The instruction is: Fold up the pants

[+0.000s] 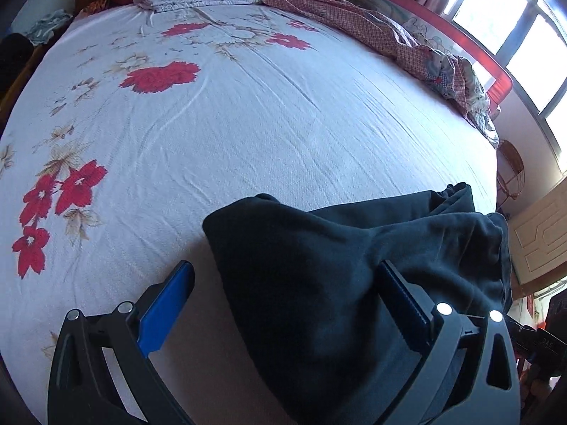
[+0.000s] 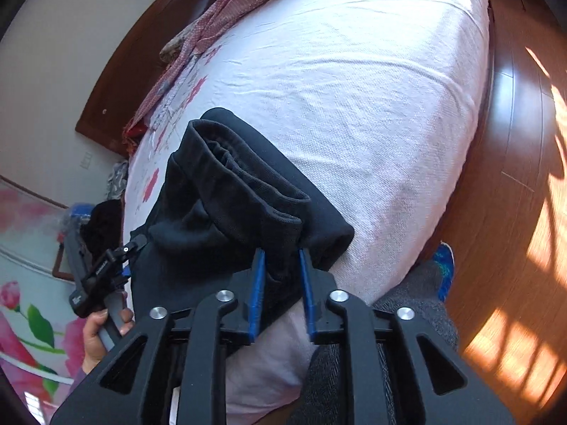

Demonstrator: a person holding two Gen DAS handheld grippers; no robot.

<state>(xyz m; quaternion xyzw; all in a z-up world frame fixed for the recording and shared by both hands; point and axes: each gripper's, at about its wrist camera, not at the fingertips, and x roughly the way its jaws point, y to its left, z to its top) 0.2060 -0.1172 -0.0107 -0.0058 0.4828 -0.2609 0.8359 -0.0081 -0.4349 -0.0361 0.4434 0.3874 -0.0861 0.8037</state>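
Note:
The black pants (image 1: 336,265) lie bunched in a folded heap at the near edge of the bed. My left gripper (image 1: 283,276) is open, its blue fingers spread to either side of the heap's left part, with the right finger (image 1: 400,301) resting on the cloth. In the right wrist view the pants (image 2: 230,194) show a rolled waistband on top. My right gripper (image 2: 280,255) has its jaws narrowly apart around a fold of the pants at the bed edge. The left gripper also shows in the right wrist view (image 2: 106,269), held by a hand.
The bed has a white sheet with red flowers (image 1: 248,124). A crumpled red patterned quilt (image 1: 354,17) lies along its far side by a window. Wooden floor (image 2: 514,177) runs beside the bed, and a wooden headboard (image 2: 141,53) stands at its end.

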